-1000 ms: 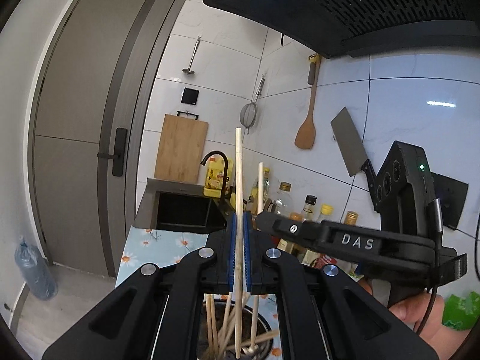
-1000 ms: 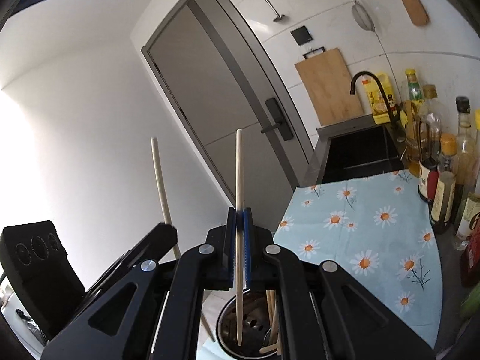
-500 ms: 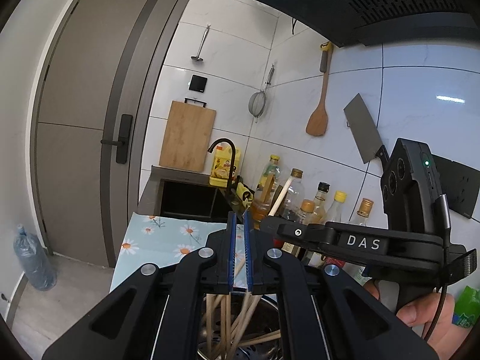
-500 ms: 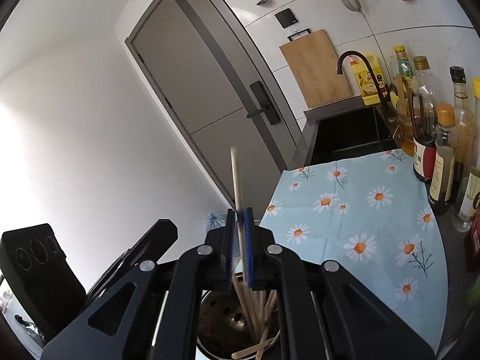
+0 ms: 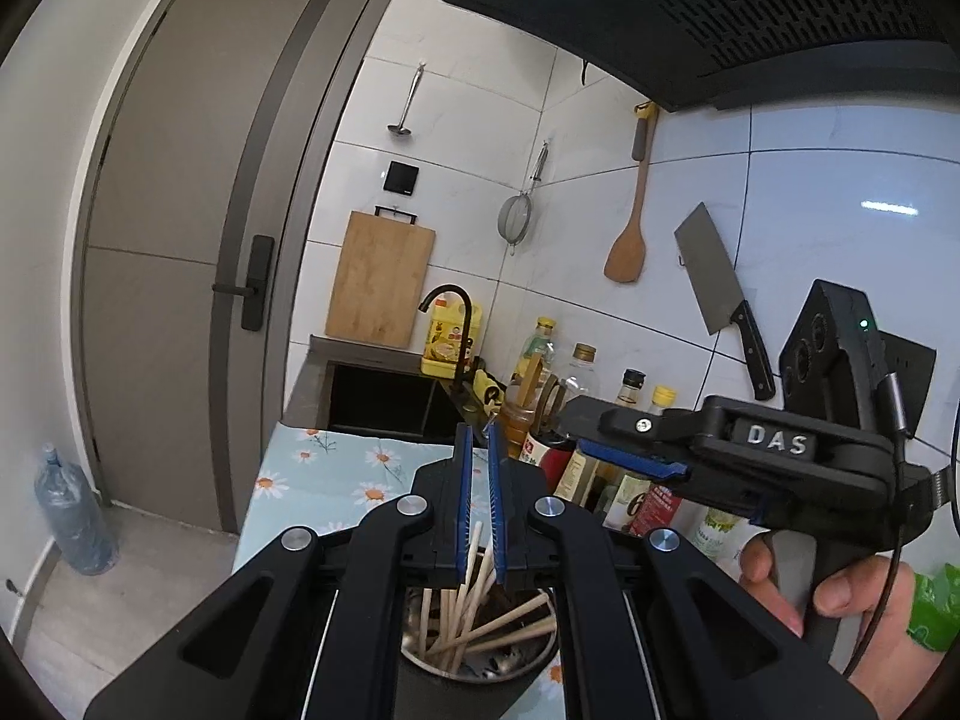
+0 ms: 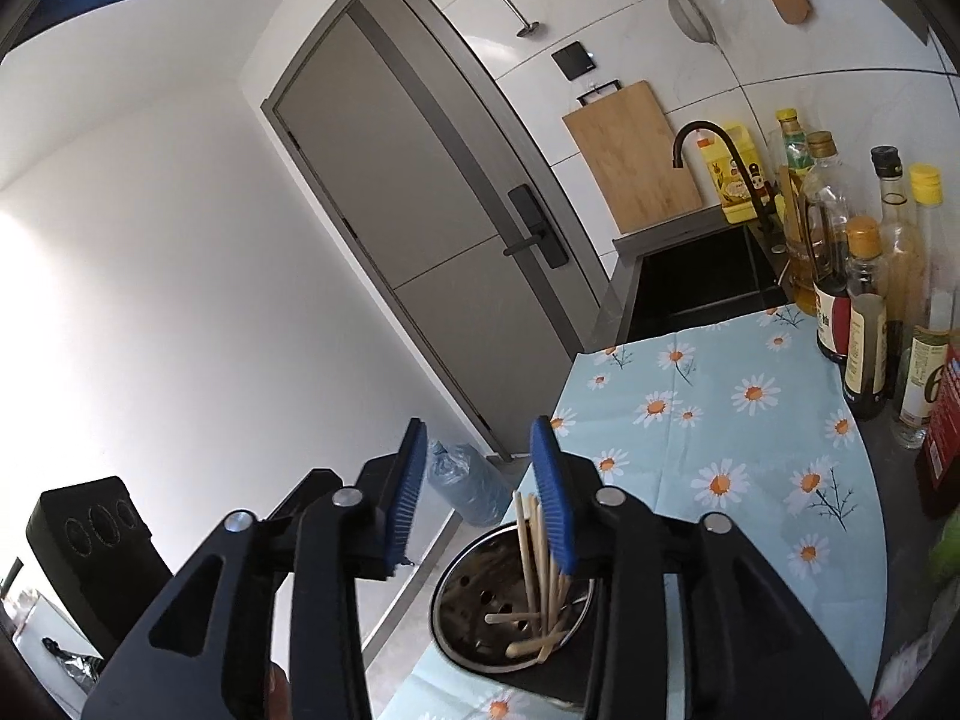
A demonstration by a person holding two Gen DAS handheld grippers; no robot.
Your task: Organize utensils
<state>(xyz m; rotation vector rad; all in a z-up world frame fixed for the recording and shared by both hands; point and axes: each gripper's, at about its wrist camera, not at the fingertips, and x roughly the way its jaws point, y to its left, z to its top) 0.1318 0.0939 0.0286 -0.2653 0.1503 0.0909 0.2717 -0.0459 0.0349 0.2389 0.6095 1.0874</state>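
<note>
Here, at far left of the left wrist view, a crumpled clear plastic bottle stands on the floor beside a grey door. A rectangular wooden cutting board leans on glossy white wall tiles above a dark sink with a curved black faucet. A mesh strainer, wooden spatula and steel cleaver hang farther right, over a row of glass sauce bottles. The left gripper has its blue ribbed pads nearly pressed together with nothing pinched between them; directly below sits a perforated round steel utensil holder on a pale blue daisy-print cloth. The wooden chopsticks are all in this holder, slim pale rods leaning in a loose fan, some near upright, others tilted low toward the right rim. In the right wrist view the right gripper has just been opening; its jaws stand spread apart, empty, above the holder's near-left rim, and the chopstick tips rise beside the right pad. A hand grips its black handle at right in the left wrist view.
</note>
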